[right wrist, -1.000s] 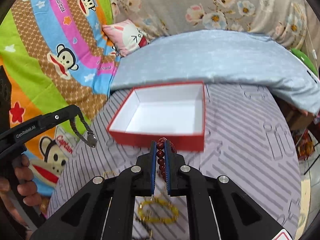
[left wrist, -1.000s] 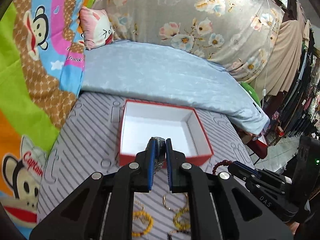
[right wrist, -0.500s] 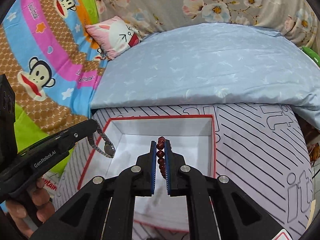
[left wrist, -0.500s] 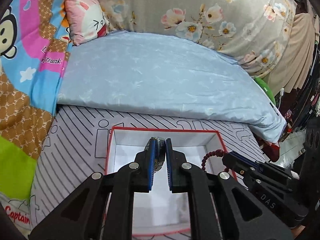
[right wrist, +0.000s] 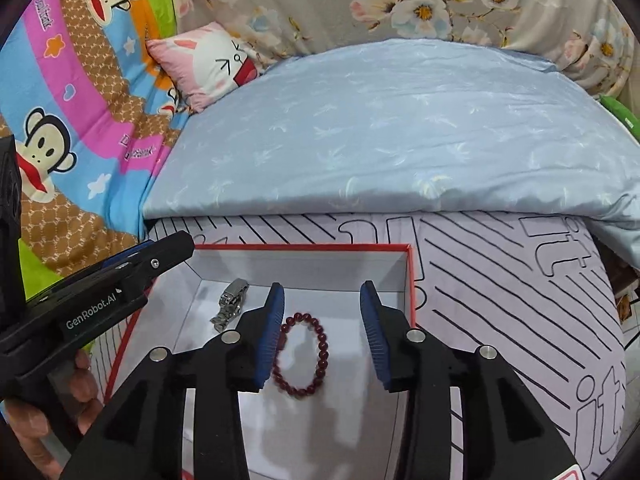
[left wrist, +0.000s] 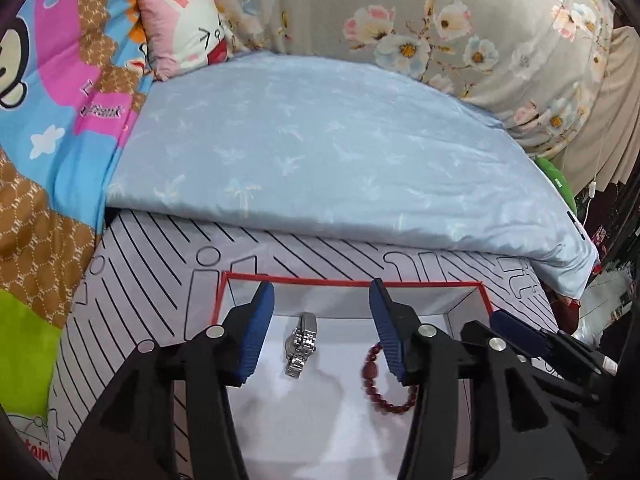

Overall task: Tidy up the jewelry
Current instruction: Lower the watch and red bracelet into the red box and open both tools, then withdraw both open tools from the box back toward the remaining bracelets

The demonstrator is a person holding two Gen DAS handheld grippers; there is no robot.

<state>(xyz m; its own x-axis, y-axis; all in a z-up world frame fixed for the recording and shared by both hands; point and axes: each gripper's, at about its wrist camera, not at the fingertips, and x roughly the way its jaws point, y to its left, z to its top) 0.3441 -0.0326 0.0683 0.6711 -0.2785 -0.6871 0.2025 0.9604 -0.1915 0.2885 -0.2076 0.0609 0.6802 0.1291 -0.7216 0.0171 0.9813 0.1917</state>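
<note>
A red box with a white inside (left wrist: 352, 279) (right wrist: 304, 246) lies on the striped bed sheet. A silver watch (left wrist: 301, 344) (right wrist: 230, 306) lies on the box floor. A dark red bead bracelet (left wrist: 386, 384) (right wrist: 302, 354) lies beside it to the right. My left gripper (left wrist: 322, 334) is open and empty over the watch. My right gripper (right wrist: 322, 334) is open and empty over the bracelet. The right gripper's tip shows in the left wrist view (left wrist: 516, 330), and the left gripper shows at the left of the right wrist view (right wrist: 100, 300).
A light blue quilt (left wrist: 320, 152) lies folded just beyond the box. A pink cartoon pillow (left wrist: 180, 44) and a monkey-print blanket (right wrist: 60, 120) are at the left. A floral cover (right wrist: 400, 0) hangs behind. The bed edge drops off at the right.
Both grippers moved forward over the box and opened. The watch dropped from the left gripper and the bracelet from the right; both now lie on the box floor.
</note>
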